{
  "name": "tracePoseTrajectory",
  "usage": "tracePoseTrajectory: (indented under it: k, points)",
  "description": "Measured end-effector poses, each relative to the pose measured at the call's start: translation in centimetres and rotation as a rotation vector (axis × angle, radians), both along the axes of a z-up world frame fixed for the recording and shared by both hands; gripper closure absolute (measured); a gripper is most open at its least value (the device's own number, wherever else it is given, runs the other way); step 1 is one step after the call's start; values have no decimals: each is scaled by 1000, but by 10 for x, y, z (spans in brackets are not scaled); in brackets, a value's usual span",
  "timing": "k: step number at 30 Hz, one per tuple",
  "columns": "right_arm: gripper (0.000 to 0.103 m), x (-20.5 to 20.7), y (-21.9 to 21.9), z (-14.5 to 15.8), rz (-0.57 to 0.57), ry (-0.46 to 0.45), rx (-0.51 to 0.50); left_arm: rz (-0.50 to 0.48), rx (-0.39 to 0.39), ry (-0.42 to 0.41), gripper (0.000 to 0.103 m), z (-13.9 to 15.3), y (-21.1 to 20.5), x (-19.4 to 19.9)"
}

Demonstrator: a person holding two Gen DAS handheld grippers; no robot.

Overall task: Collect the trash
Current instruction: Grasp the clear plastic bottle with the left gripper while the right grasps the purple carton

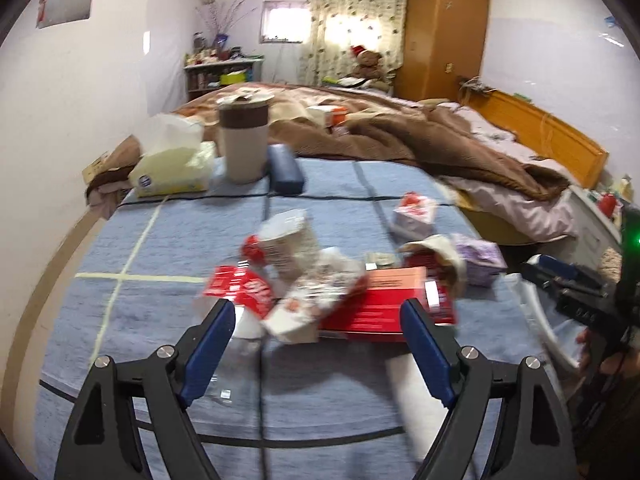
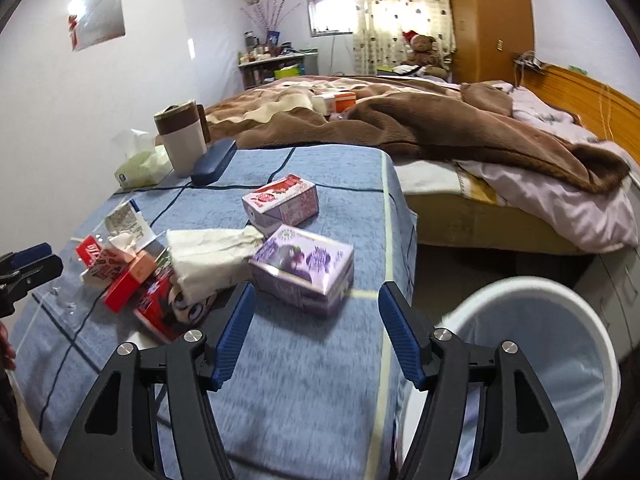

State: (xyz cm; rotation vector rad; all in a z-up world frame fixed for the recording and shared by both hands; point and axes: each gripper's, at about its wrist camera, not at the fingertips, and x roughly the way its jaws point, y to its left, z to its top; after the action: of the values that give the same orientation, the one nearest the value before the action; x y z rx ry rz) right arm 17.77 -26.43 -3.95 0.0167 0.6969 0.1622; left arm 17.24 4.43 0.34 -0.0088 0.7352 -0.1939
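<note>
The trash is a loose pile on the blue plaid tablecloth (image 2: pixel 280 360), toward the near half of the table. There's a flat red box (image 1: pixel 376 308) in the middle of it, a crumpled red wrapper (image 1: pixel 240 290) at about 9 o'clock from the box, and a white cup (image 1: pixel 286 240) tipped over at 11 o'clock behind it. In the right wrist view a purple carton (image 2: pixel 304 270) sits closest, with a pink carton (image 2: pixel 282 200) at 12 o'clock from it and a cloth pouch (image 2: pixel 208 262) lying touching it at 9 o'clock.

Left claw (image 1: pixel 318 320) is wide open and empty, hovering just short of the red box. Right claw (image 2: pixel 316 312) is open too, nothing between the pads, lined up near the purple carton.

White bin (image 2: pixel 528 360) with a liner sits off the table edge at 4 o'clock in the right view.

At the back of the table: a tall mug (image 1: pixel 243 140), a tissue pack (image 1: pixel 172 172) at its 9 o'clock, and a dark blue case (image 1: pixel 285 170) just beside it at 3 o'clock. Beyond that, a bed with a brown blanket (image 2: pixel 440 128).
</note>
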Motion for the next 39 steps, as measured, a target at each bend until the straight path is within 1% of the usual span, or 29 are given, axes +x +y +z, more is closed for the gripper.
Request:
tracePoseTrajectory:
  k: [2,6,8,12,15,18,21,23,25,28,32,36,39]
  points:
    - [35,10,1,-2,20,7,-10,12,24,11,17,-5,9,6]
    - [34,30,2,-7,54,36,-20,28,22,57,17,-15,26,18]
    - [34,38,3,-8,73,45,-10,38,37,71,17,-20,32,23]
    - [34,48,10,-11,101,72,-41,71,58,114,17,-31,45,36]
    - [33,52,15,-13,159,86,-43,74,70,135,17,-37,50,44]
    - [33,56,20,-15,199,94,-45,83,51,158,17,-41,56,51]
    - [33,57,22,-14,257,95,-59,70,33,175,17,-45,56,58]
    - [32,60,21,-14,286,100,-80,68,30,192,17,-48,56,62]
    - [30,60,21,-14,317,107,-111,59,31,206,17,-51,54,64]
    - [28,64,15,-16,322,121,-136,57,35,211,17,-54,52,63]
    - [27,64,14,-17,332,135,-171,79,21,227,17,-58,56,67]
    - [27,63,9,-16,346,148,-145,83,24,232,17,-59,58,67]
    - [26,67,8,-23,335,169,-173,83,30,243,17,-62,58,69]
